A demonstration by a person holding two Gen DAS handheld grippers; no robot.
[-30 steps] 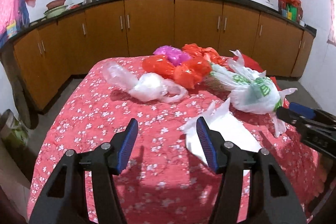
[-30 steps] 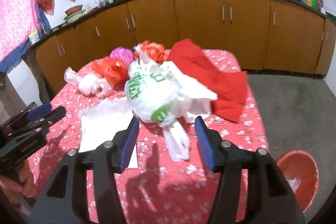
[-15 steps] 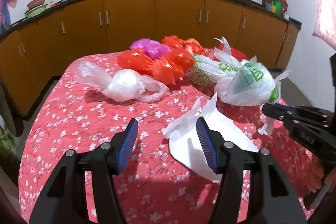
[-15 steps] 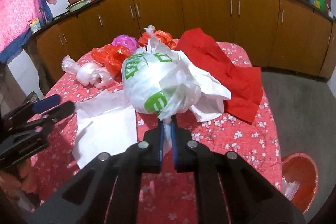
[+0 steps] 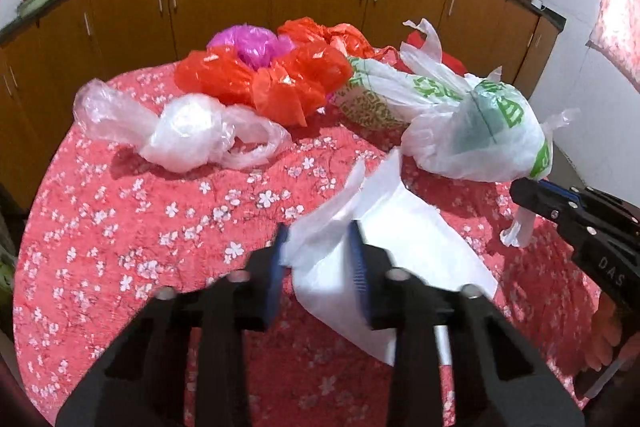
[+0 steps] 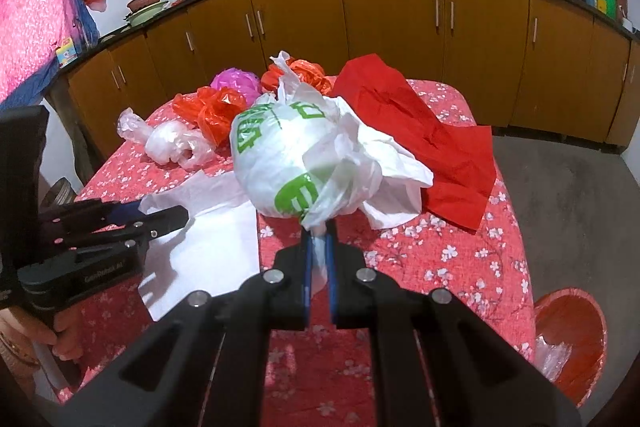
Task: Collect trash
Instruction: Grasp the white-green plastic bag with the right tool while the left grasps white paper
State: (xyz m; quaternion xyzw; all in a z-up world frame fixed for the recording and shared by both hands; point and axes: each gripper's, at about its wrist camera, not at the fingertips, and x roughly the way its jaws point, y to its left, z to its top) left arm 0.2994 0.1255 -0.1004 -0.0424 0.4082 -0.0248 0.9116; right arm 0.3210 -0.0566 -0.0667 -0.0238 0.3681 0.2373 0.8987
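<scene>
Right wrist view alone shows a red tub (image 6: 570,339) beside the right hand-held gripper (image 6: 318,247) pinching the white-green bag (image 6: 296,163), while the left hand-held gripper (image 5: 316,259) narrows around a white sheet (image 5: 400,251).

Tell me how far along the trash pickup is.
Early. The red bin holds only a little clear plastic. In hand: right tongs grip the green-printed bag; left tongs closing on the flat white bag. Orange bags, pink bag, clear bag remain.

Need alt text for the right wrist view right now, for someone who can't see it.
The right gripper is shut on the tail of a white bag with green print, above a red floral tablecloth. The left gripper reaches in over a flat white bag.
</scene>
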